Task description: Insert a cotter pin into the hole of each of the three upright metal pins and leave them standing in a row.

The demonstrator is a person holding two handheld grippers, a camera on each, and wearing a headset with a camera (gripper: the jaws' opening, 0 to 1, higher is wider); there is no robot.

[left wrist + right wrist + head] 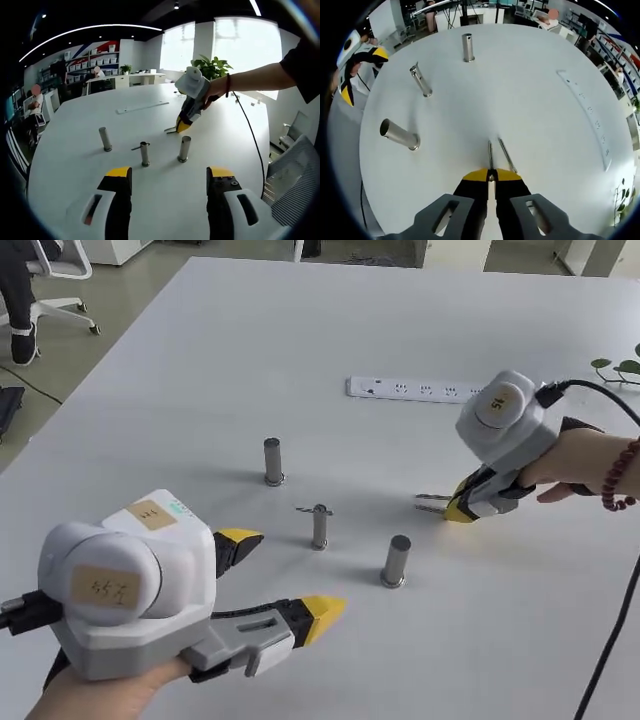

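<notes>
Three upright metal pins stand in a diagonal row on the white table: a far pin, a middle pin with a cotter pin through its top, and a near pin. My right gripper is low over the table to the right of them, shut on a loose cotter pin whose legs point toward the pins. My left gripper hovers open in front of the row, nothing between its jaws. The middle pin lies straight ahead of it.
A white power strip lies on the table beyond the pins. A cable runs from the right gripper off the right edge. Plant leaves show at the far right, and an office chair stands on the floor at the far left.
</notes>
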